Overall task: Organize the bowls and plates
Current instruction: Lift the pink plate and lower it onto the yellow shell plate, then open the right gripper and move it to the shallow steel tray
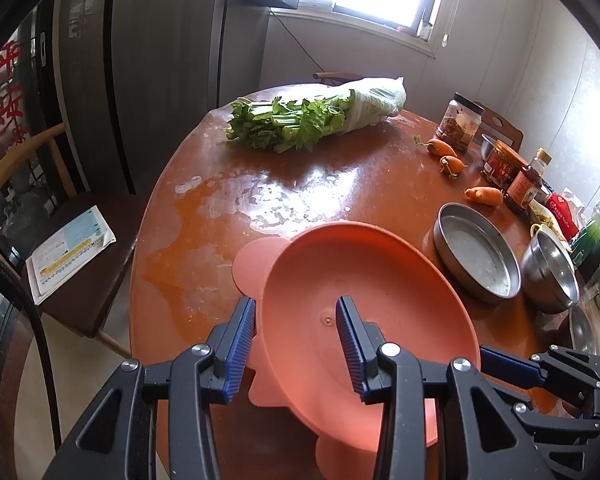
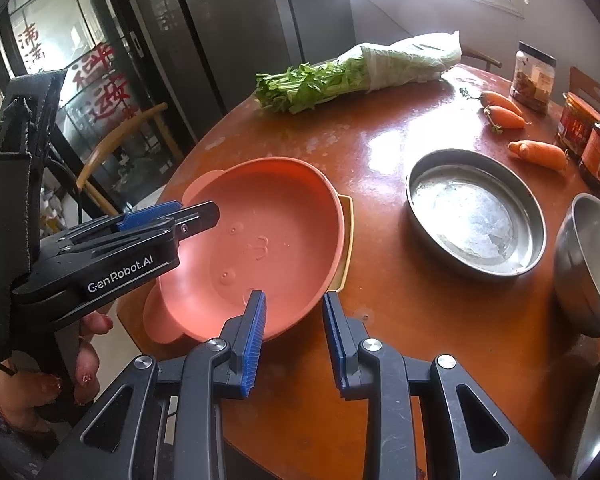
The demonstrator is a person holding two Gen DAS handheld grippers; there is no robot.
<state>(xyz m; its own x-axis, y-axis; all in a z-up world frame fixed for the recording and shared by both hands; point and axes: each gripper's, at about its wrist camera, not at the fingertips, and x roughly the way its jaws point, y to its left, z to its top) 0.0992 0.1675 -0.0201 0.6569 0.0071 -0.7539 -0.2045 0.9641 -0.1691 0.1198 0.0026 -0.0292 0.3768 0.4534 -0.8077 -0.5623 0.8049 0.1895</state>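
Left wrist view: left tool [image 1: 296, 320] is gripping the near rim of the pink plate [image 1: 364, 280], one pad outside, one inside; the plate is tilting above the desk [image 1: 300, 184]. Metal pan [image 1: 476, 256] and metal bowl [image 1: 552, 272] are sitting to its right.

Right wrist view: right tool [image 2: 294, 312] is standing narrow with nothing between its pads, the gap lying over bare desk just beside the plate's near edge. A yellow plate [image 2: 348, 236] is peeking from under the pink one.

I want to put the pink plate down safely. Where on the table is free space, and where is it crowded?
Free: the wide bare patch of the table between the greens, the pink plate and the steel pan. Also free: the near edge in front of the pan. Crowded: the right side, with carrots, jars and a steel bowl.
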